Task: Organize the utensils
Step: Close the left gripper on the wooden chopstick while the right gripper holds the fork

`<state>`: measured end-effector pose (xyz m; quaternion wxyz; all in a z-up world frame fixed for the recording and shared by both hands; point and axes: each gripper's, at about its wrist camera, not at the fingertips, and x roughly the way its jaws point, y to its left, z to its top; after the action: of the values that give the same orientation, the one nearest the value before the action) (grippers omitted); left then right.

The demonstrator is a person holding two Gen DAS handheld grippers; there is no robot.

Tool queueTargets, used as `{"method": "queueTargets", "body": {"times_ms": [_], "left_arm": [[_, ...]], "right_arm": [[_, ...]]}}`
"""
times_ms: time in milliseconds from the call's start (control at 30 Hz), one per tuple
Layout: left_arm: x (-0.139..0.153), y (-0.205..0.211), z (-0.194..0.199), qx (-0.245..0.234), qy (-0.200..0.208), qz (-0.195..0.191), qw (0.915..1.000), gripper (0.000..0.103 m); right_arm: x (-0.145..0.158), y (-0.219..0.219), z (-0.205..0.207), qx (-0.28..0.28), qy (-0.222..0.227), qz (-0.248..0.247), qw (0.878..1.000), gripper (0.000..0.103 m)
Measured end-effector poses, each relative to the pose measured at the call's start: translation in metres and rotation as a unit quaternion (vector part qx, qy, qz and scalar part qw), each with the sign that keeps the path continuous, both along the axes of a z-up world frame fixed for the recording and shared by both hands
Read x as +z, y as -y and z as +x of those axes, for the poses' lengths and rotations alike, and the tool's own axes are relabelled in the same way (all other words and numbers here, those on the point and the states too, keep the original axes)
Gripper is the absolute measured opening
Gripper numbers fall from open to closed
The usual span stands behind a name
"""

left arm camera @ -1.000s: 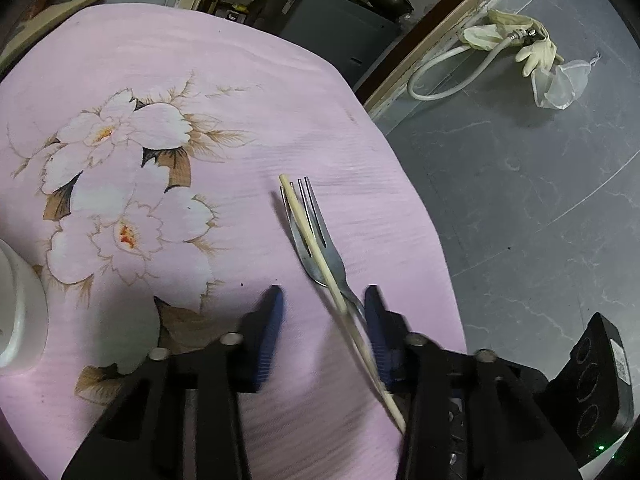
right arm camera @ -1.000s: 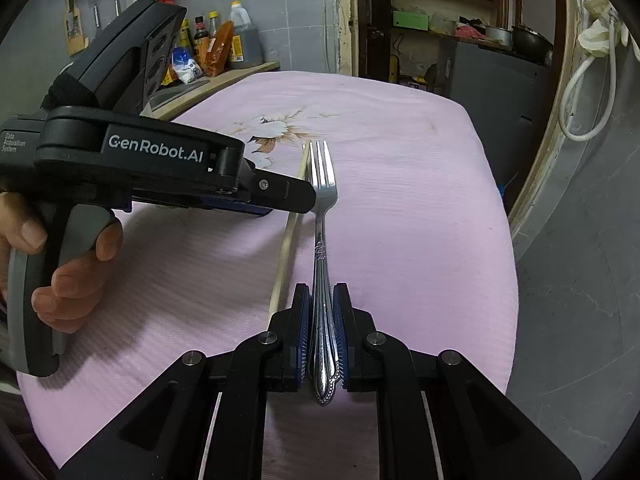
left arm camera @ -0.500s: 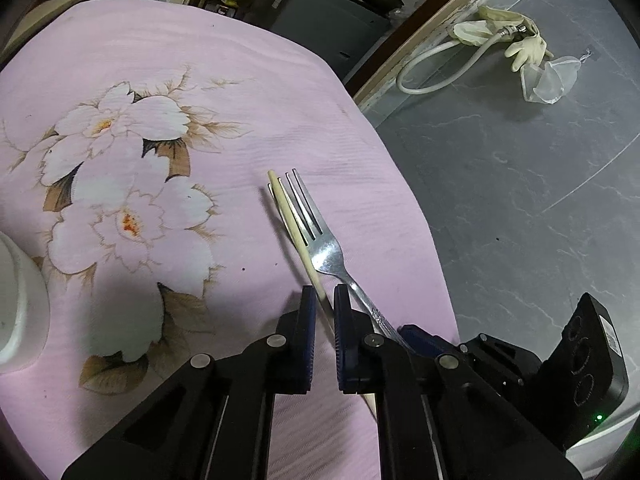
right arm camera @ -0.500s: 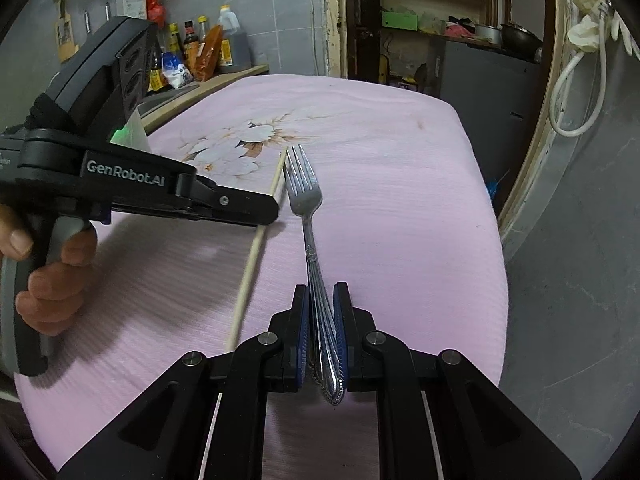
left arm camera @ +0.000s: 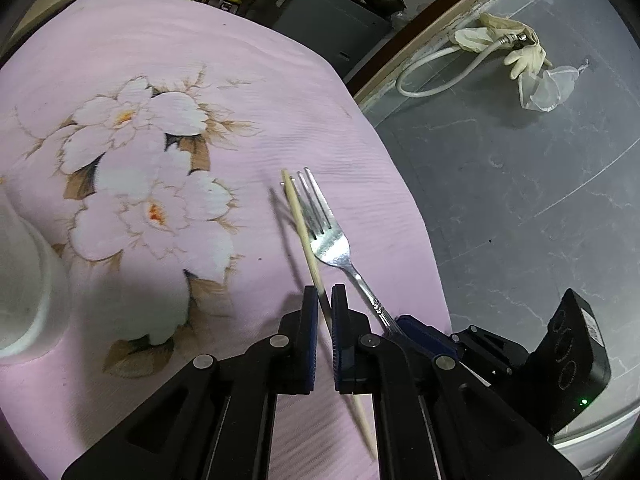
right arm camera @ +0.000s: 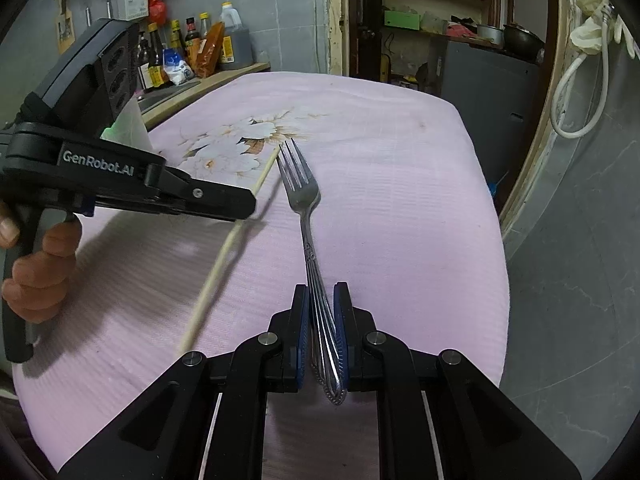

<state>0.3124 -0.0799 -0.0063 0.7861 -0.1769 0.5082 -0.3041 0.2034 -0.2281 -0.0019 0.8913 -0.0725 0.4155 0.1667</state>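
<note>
Both utensils are picked up but not yet put away: the left claw (left arm camera: 325, 308) pinches the pale wooden chopstick (left arm camera: 304, 236), and the right claw (right arm camera: 321, 320) pinches the ornate silver metal fork (right arm camera: 306, 236), both just above the pink floral-clothed worktop (right arm camera: 400, 216); a white cup (left arm camera: 24, 280) stands at the left, a likely destination

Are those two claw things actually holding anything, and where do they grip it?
Yes. The left gripper pinches the chopstick partway along its length; the right gripper clamps the fork by its handle end.
</note>
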Motion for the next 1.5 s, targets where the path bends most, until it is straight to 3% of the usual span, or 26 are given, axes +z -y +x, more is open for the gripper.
{"method": "queueTargets", "body": {"times_ms": [467,867,1233,1367,1500], "left_arm": [[0.006,-0.004,-0.018,-0.018,0.032,0.055,0.9978,0.002],[-0.003,-0.008,-0.026,-0.042,0.019,0.061,0.9971,0.000],[-0.004,0.005,-0.027,-0.036,0.046,0.102,0.9930,0.000],[-0.006,0.008,-0.028,-0.037,0.051,0.107,0.9923,0.000],[-0.008,0.003,-0.026,-0.037,0.043,0.093,0.9941,0.000]], "right_arm": [[0.002,0.001,-0.006,0.012,-0.002,-0.022,1.000,0.010],[0.000,-0.015,0.013,0.033,-0.020,-0.032,0.999,0.011],[-0.003,-0.021,0.034,0.016,-0.009,-0.018,1.000,0.008],[-0.001,-0.019,0.045,-0.004,-0.008,-0.012,1.000,0.000],[0.002,-0.012,0.057,-0.011,-0.026,0.024,0.999,0.000]]}}
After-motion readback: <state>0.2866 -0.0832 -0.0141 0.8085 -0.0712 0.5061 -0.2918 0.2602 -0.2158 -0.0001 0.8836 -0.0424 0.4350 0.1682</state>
